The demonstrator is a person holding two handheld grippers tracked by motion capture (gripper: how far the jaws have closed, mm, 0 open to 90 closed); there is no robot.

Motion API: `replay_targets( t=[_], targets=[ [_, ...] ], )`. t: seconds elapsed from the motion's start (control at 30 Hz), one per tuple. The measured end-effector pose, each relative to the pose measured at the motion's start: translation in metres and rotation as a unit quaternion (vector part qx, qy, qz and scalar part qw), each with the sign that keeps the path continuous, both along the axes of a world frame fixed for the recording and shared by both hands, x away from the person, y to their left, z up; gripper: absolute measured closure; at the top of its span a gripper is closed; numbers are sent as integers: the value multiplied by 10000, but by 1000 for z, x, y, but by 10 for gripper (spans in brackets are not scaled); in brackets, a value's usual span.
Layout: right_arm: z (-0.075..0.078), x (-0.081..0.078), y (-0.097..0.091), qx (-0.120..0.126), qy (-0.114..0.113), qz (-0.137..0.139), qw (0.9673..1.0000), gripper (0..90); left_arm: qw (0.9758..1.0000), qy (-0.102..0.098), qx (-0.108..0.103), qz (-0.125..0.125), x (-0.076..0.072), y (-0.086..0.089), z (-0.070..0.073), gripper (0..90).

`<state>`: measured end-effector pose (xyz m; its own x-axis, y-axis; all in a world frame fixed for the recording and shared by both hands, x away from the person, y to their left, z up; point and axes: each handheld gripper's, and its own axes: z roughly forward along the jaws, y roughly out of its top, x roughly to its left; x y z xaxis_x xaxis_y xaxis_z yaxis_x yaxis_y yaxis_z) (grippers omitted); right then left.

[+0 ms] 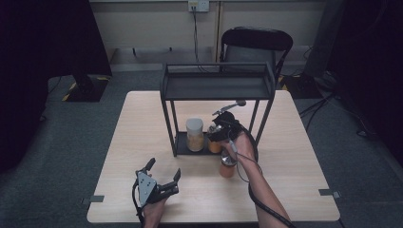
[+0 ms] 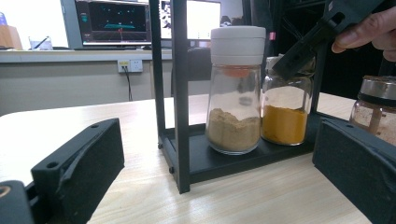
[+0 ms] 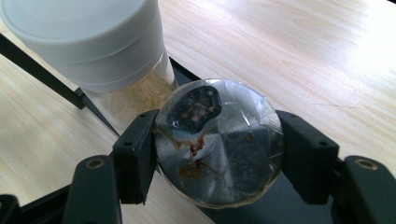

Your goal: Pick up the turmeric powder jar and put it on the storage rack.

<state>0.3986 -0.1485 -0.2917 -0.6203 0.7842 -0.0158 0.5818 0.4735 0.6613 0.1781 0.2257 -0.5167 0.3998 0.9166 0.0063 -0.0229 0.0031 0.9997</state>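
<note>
A black two-tier rack stands mid-table. On its lower shelf is a white-lidded jar of tan powder. Right beside it is a jar of yellow powder, its base down at the shelf. My right gripper comes from above, shut on that jar's shiny lid. A third jar with a metal lid stands on the table in front of the rack. My left gripper rests near the front edge, its fingers wide open with nothing between them.
The rack's upper shelf is bare, and its front posts frame the jars. A black chair stands behind the table. Light wood shows to the left and right of the rack.
</note>
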Motion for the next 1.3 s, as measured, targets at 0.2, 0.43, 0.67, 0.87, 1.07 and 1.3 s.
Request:
replay_targets(
  t=[0.2, 0.43, 0.67, 0.87, 1.07, 1.3],
  targets=[
    [-2, 0, -1, 3, -12, -6, 10000, 345, 10000, 2, -5, 1, 0, 0, 0, 15],
    [-2, -1, 0, -19, -16, -2, 10000, 344, 10000, 1, 1, 3, 0, 0, 0, 15],
    [-2, -1, 0, -22, -28, 20, 10000, 342, 10000, 2, -8, 1, 0, 0, 0, 15],
    [-2, -2, 1, -55, -43, 49, 10000, 340, 10000, 1, -5, -4, 0, 0, 0, 15],
    [-2, -2, 1, -61, -40, 45, 10000, 339, 10000, 2, -5, -4, 0, 0, 0, 15],
    [-1, -1, 2, -81, -4, 49, 10000, 333, 10000, 3, 3, -6, 0, 0, 0, 15]
  ],
)
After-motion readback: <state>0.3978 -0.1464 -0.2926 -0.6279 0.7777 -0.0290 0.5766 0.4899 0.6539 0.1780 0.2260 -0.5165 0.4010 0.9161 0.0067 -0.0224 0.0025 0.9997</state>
